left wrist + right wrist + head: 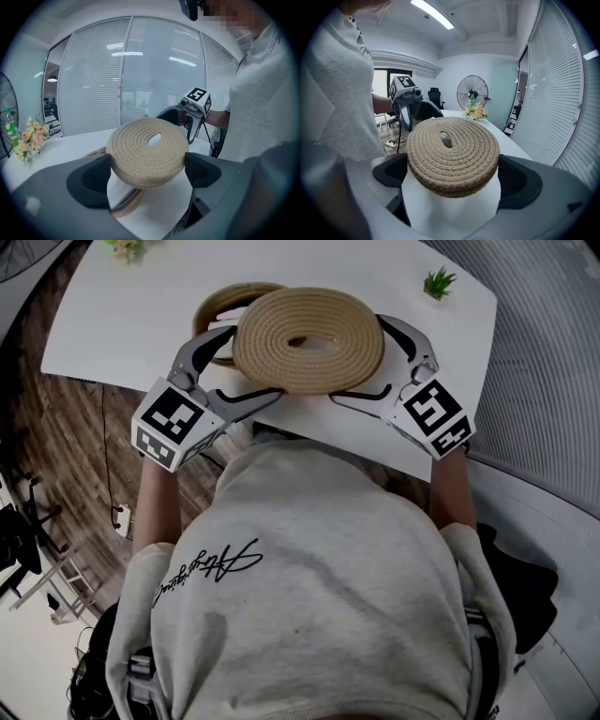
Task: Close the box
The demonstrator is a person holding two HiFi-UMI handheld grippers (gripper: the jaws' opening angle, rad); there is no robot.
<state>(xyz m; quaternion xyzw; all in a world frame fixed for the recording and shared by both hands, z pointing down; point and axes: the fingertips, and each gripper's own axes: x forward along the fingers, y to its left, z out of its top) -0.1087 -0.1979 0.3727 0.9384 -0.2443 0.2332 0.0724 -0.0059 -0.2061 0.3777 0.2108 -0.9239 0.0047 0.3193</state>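
Now left tongs (255, 362), right tongs (358, 359) clamp rope lid (307, 338), opposite sides.

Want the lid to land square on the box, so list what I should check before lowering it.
1. Left gripper grips the lid: ok, the lid's edge sits between both jaws, touching them.
2. Right gripper grips the lid: ok, the same hold on the opposite side.
3. Lid centred over the box: not ok, the box's rim sticks out past the lid's far left edge.
4. Lid clear of the box rim: ok, the left gripper view shows it raised above the box.
5. Box opening free: cannot tell, the lid hides most of it.
6. Small plant out of the way: ok, it stands apart on the table.
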